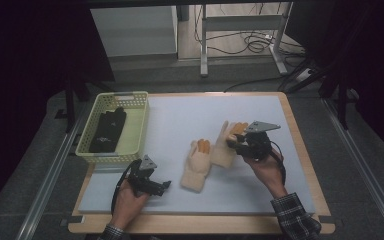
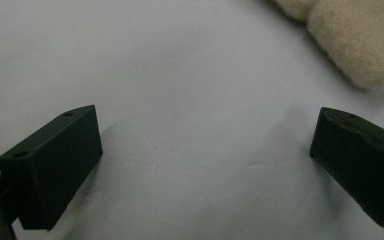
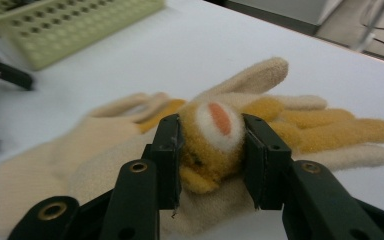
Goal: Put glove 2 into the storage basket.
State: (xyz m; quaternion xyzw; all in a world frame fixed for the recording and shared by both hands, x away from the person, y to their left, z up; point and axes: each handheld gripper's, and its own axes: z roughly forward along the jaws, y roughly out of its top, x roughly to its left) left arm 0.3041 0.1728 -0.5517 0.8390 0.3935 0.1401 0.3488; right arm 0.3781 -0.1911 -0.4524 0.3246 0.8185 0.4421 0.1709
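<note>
Two cream fleece gloves with orange fingers lie on the pale mat [image 1: 180, 120]. The right glove [image 1: 223, 150] is pinched by my right gripper [image 1: 232, 143]. Seen from the right gripper view, my right gripper [image 3: 212, 145] is shut on a fuzzy tan patch with a white and orange spot on that glove [image 3: 305, 125]. The left glove [image 1: 196, 170] lies flat beside it, and appears again as the left glove [image 3: 45, 155]. My left gripper [image 1: 164, 185] hovers low over the mat to the left of it. My left gripper [image 2: 205, 145] stands open with nothing between its jaws, a glove edge [image 2: 360, 40] at upper right.
A yellow-green plastic basket [image 1: 139, 117] stands at the mat's left edge, holding black gloves [image 1: 107, 131]. The basket [image 3: 70, 25] also shows far off in the right gripper view. A wooden table rim [image 1: 305, 160] borders the mat. Cables and a metal frame [image 1: 240, 45] lie beyond.
</note>
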